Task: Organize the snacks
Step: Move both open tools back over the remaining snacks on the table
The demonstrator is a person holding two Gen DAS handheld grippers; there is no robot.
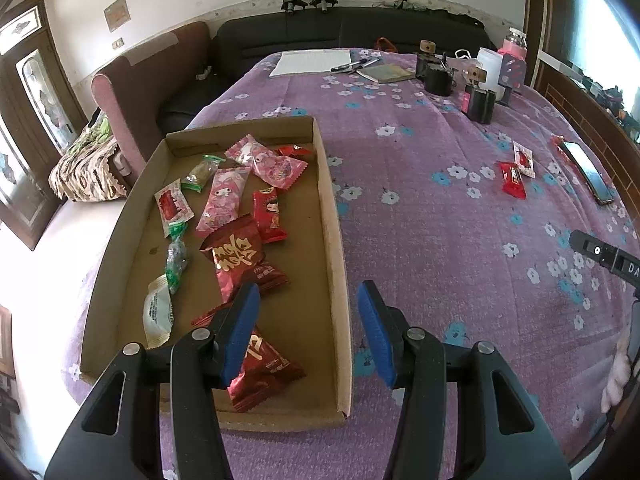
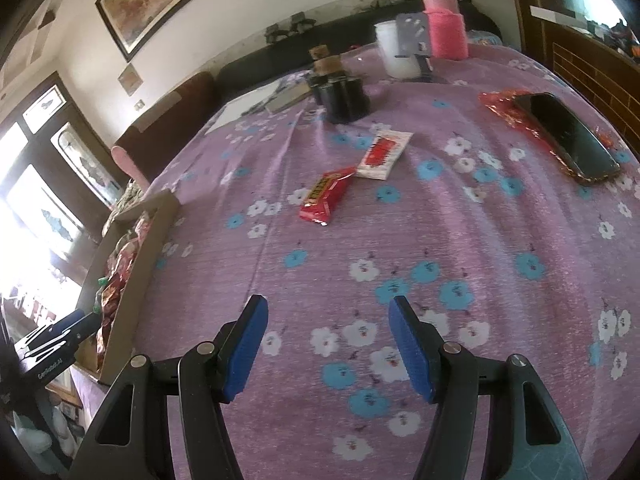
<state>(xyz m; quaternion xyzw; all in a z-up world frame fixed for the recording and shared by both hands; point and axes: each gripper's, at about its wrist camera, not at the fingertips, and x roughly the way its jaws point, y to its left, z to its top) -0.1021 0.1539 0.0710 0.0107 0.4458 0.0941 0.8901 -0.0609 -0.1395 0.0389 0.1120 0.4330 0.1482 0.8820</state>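
A shallow cardboard tray [image 1: 334, 240] lies on the purple floral cloth and holds several snack packets, among them dark red ones [image 1: 236, 256], pink ones [image 1: 224, 200] and a white one [image 1: 158, 312]. My left gripper [image 1: 308, 332] is open and empty above the tray's near right corner. Two packets lie loose on the cloth: a red bar [image 2: 326, 196] [image 1: 513, 179] and a white-and-red sachet [image 2: 382, 154] [image 1: 524, 159]. My right gripper [image 2: 328, 344] is open and empty over the cloth, well short of them. The tray [image 2: 136, 264] is at its left.
A phone [image 2: 568, 136] lies on a red wrapper at the right edge. Black cylinders [image 2: 340, 98], a white container [image 2: 394, 54], a pink bottle [image 2: 444, 28], paper [image 1: 310, 62] and pens stand at the far end. A sofa lies beyond the table.
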